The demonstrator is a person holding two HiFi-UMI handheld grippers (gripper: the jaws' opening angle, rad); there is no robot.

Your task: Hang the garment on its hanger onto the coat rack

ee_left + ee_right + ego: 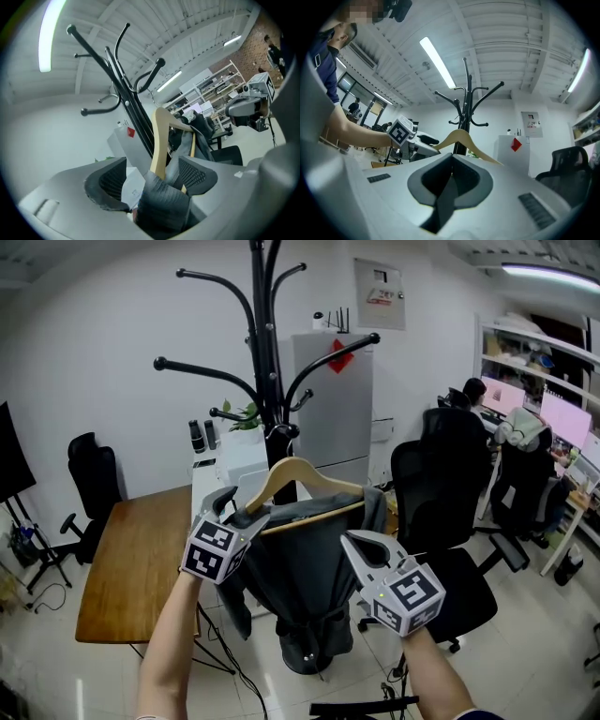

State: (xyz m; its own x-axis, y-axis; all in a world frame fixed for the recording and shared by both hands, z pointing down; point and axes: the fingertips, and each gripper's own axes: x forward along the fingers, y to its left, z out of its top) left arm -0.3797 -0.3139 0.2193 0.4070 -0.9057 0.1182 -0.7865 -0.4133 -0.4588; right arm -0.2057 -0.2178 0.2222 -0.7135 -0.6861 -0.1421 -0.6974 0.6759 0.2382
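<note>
At the lower pegs of the black coat rack [267, 352], straight ahead of the person, a wooden hanger [298, 470] carried a dark grey garment [300, 568]. The hanger's hook sat against the rack's pole just under the curved pegs. It seemed caught on one of them, though which peg could not be made out.

The left gripper [242, 509] was level with the hanger's left shoulder, its jaws wide apart. The hanger's end and a fold of the garment stood between the pads without being pinched. With nothing clamped, the weight seemed to rest on the rack rather than on that gripper.

The right gripper [349, 540] hovered just beside the garment's right shoulder, jaws closed together with nothing between them. It was probably there to steady or nudge the hanger, not to carry it.

The garment hung bunched, draping down along the pole. A wooden tabletop [141, 559] lay to the left of the rack and a black office chair [441, 493] stood to its right, both apart from the garment.
</note>
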